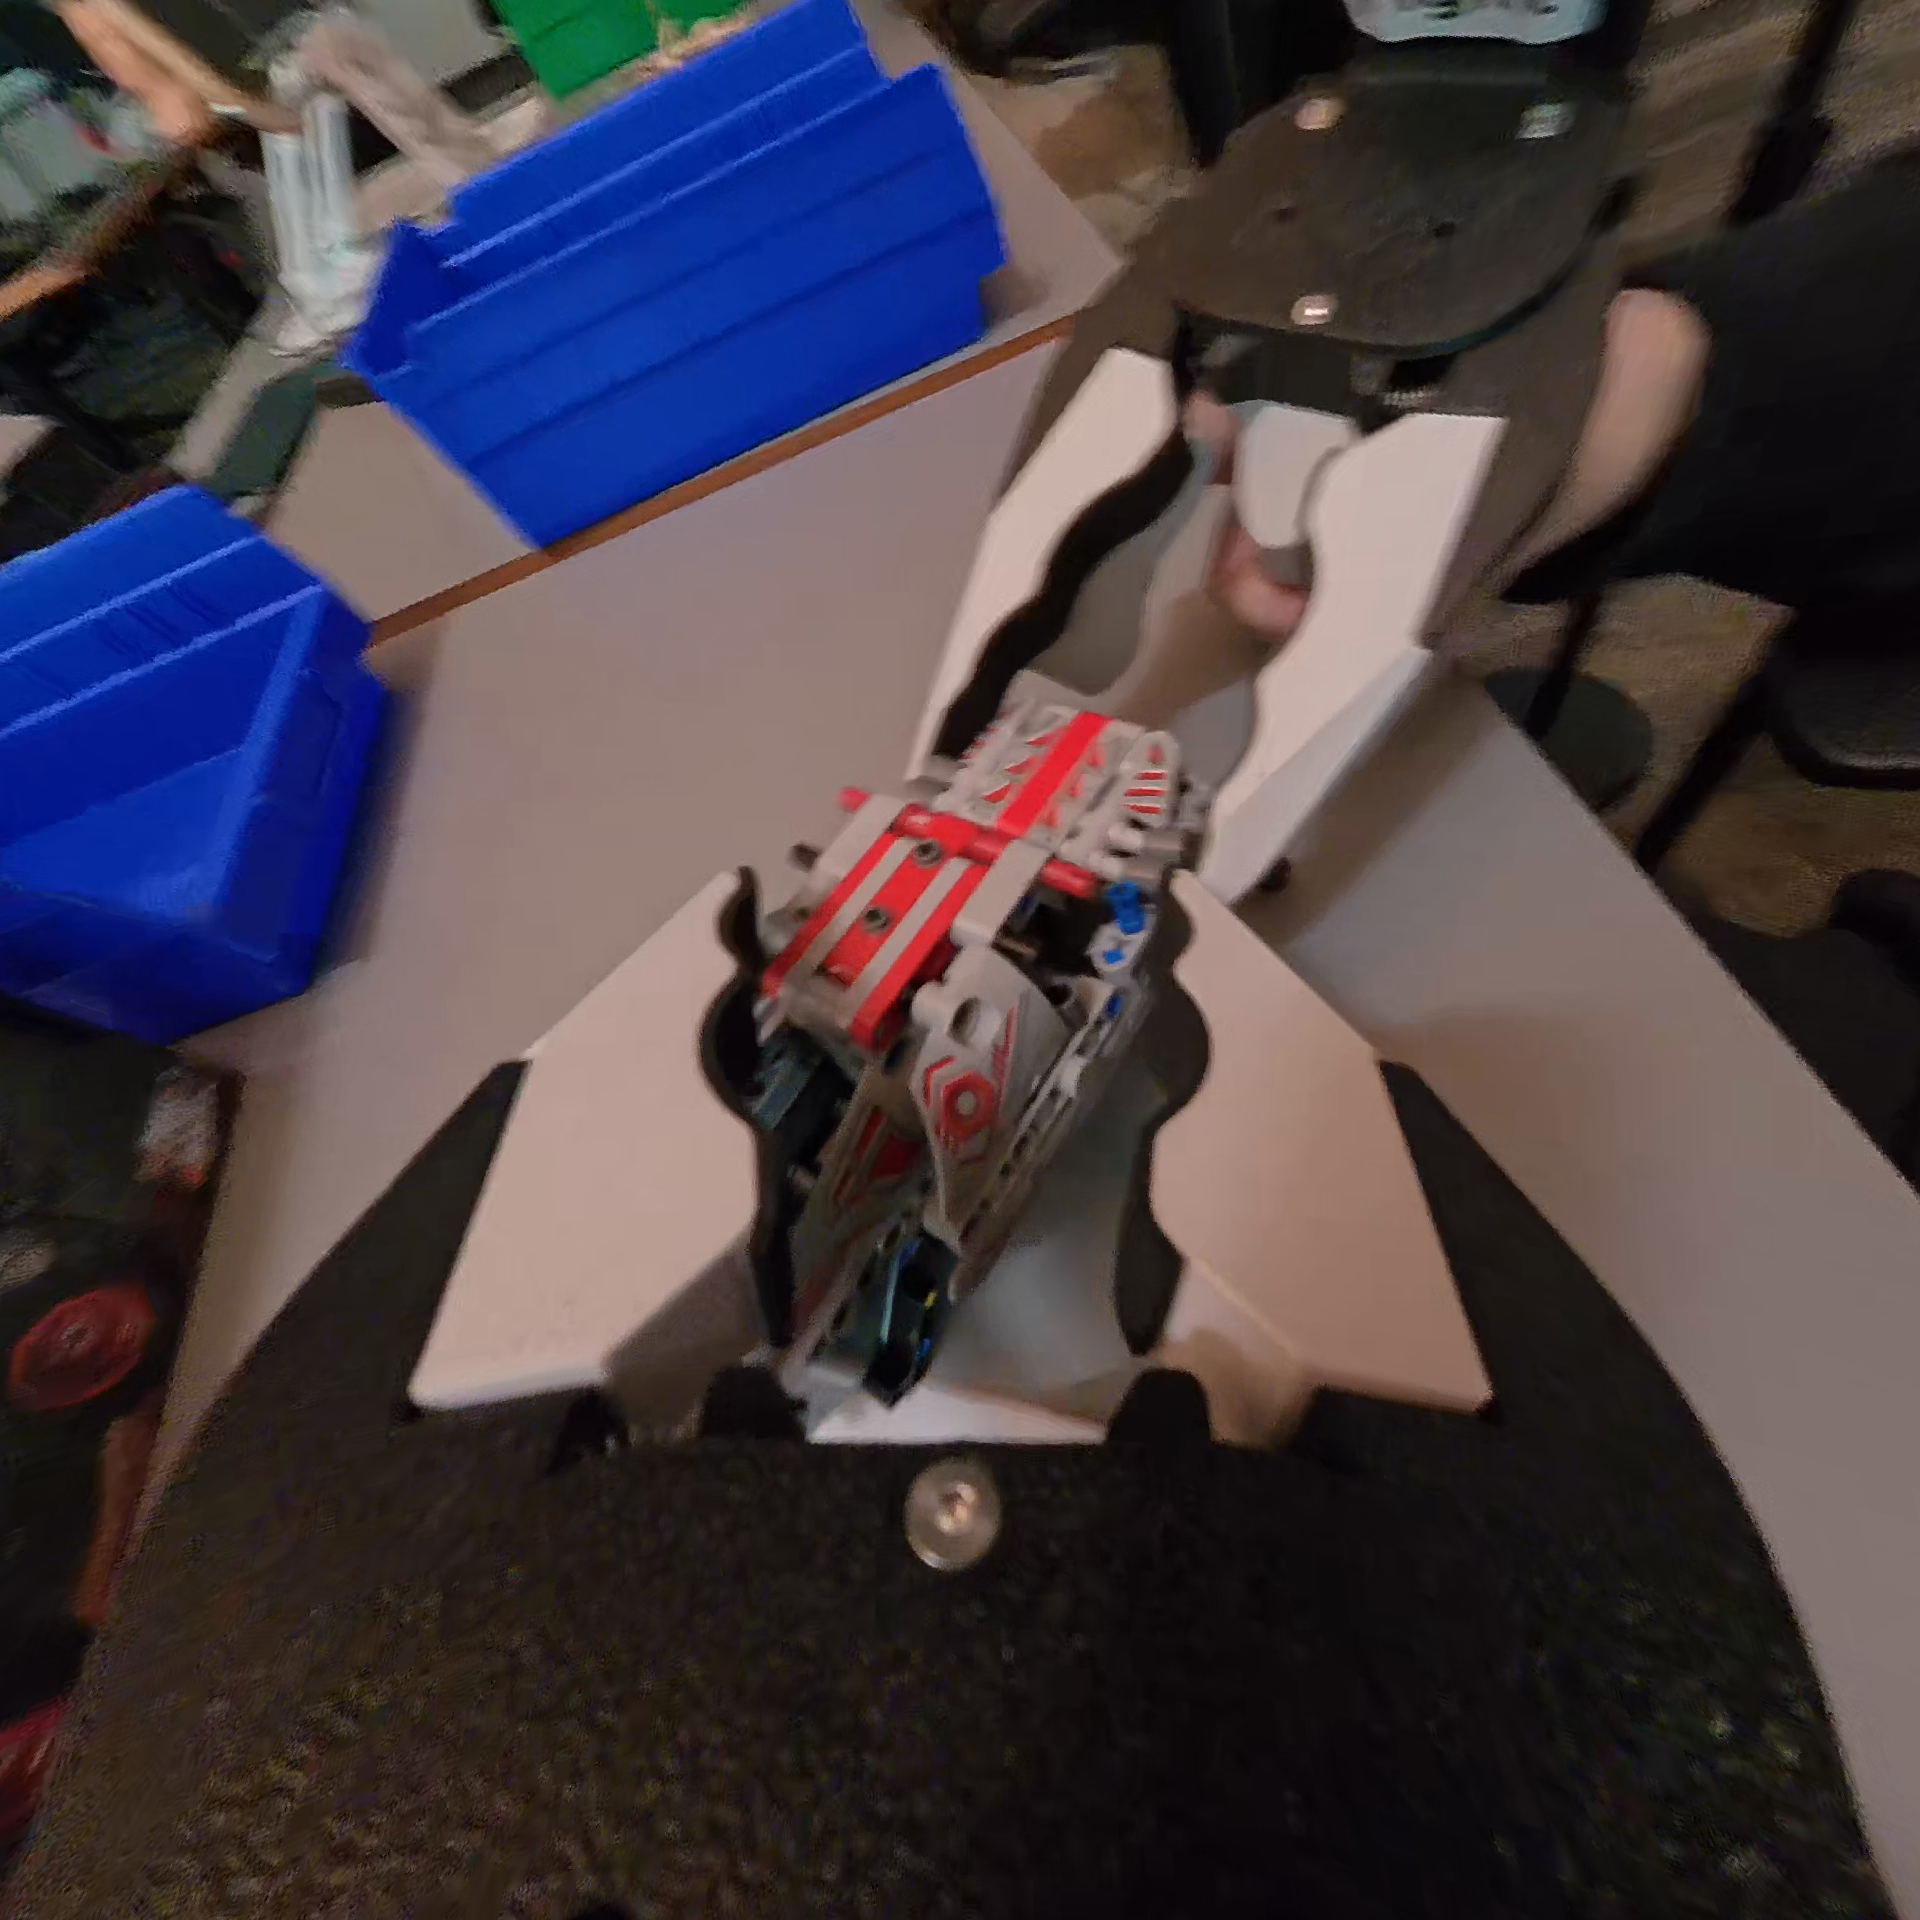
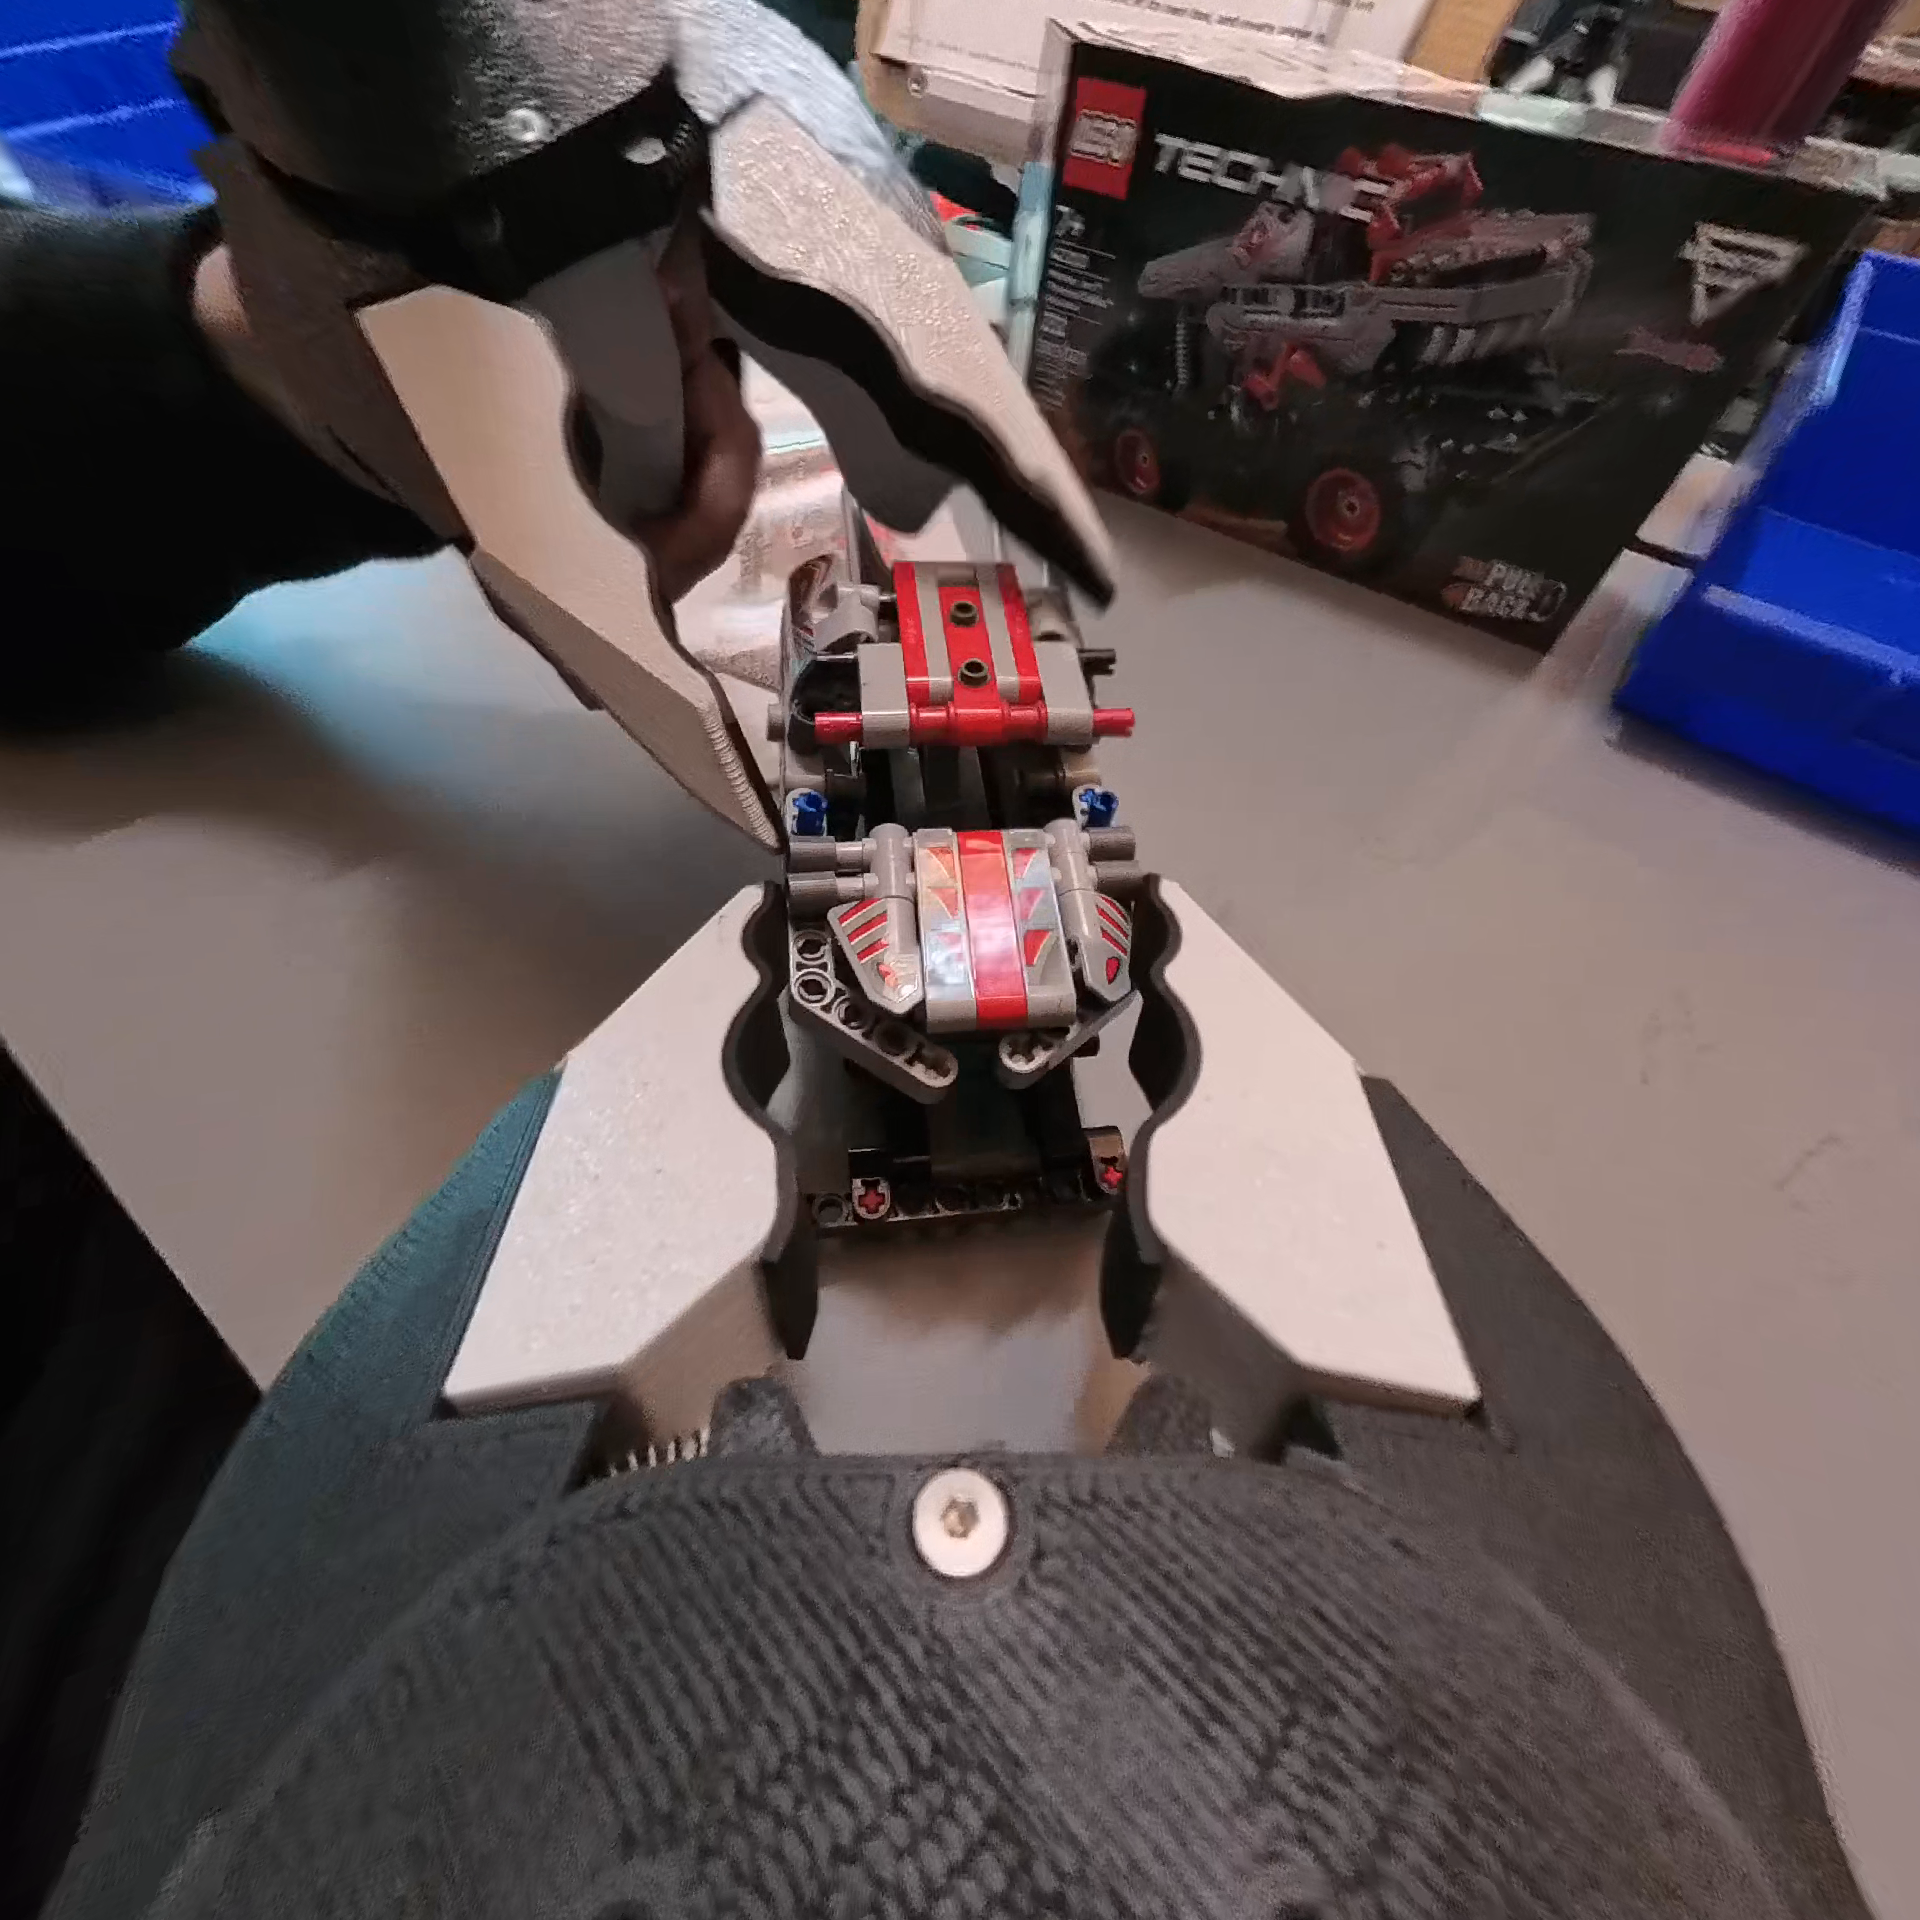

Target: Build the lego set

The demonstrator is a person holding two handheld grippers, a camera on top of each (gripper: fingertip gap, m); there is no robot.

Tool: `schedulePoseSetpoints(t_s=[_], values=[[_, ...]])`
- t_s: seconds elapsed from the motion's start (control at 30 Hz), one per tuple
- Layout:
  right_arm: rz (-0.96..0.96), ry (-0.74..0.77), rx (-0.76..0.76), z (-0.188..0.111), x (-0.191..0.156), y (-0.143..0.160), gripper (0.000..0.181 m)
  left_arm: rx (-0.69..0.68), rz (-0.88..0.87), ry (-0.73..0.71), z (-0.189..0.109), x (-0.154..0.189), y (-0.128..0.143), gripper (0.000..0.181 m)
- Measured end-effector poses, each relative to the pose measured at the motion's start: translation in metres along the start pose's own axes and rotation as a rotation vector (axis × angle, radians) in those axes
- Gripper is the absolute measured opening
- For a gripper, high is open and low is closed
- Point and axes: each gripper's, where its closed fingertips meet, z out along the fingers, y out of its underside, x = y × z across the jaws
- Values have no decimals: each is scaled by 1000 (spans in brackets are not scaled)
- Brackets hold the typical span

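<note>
A grey and red lego truck model [image 1: 935,997] is held over the grey table [image 1: 623,748] between both grippers. My left gripper [image 1: 961,894] has its white fingers closed on the sides of one end. My right gripper [image 1: 1091,800] comes from the upper right and grips the other end. In the right wrist view, my right gripper [image 2: 961,894] is closed on the model's [image 2: 977,935] striped near end. My left gripper [image 2: 925,717] reaches in from the upper left over the far end. The model's underside is hidden.
Two blue bins [image 1: 675,281] [image 1: 156,779] stand at the back left of the table. The lego set's box [image 2: 1403,343] stands behind the model, with another blue bin [image 2: 1787,623] at the right. Hands [image 1: 1257,582] [image 2: 707,447] hold the grippers. My two grippers' fingertips are within a few centimetres of each other.
</note>
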Motion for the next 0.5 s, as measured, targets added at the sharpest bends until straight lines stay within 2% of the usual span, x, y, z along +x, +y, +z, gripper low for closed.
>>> schedulePoseSetpoints(t_s=[0.03, 0.13, 0.23, 0.37, 0.47, 0.5], values=[[35, 48, -1, 0, 3, 0, 66, -1, -13, -74, -2, -9, 0, 84], [79, 175, -10, 4, 4, -2, 66, 13, 0, -216, -13, -12, -1, 77], [124, 291, -18, 7, 4, -3, 66, 103, -15, -303, -34, 5, -12, 48], [122, 360, -30, 10, -9, -6, 67, 41, -172, -261, -40, 33, 10, 42], [129, 292, -36, 13, -25, -9, 67, 46, -198, -244, -44, 42, 15, 26], [118, 259, -46, 13, -30, -9, 69, 45, -213, -251, -45, 41, 16, 26]])
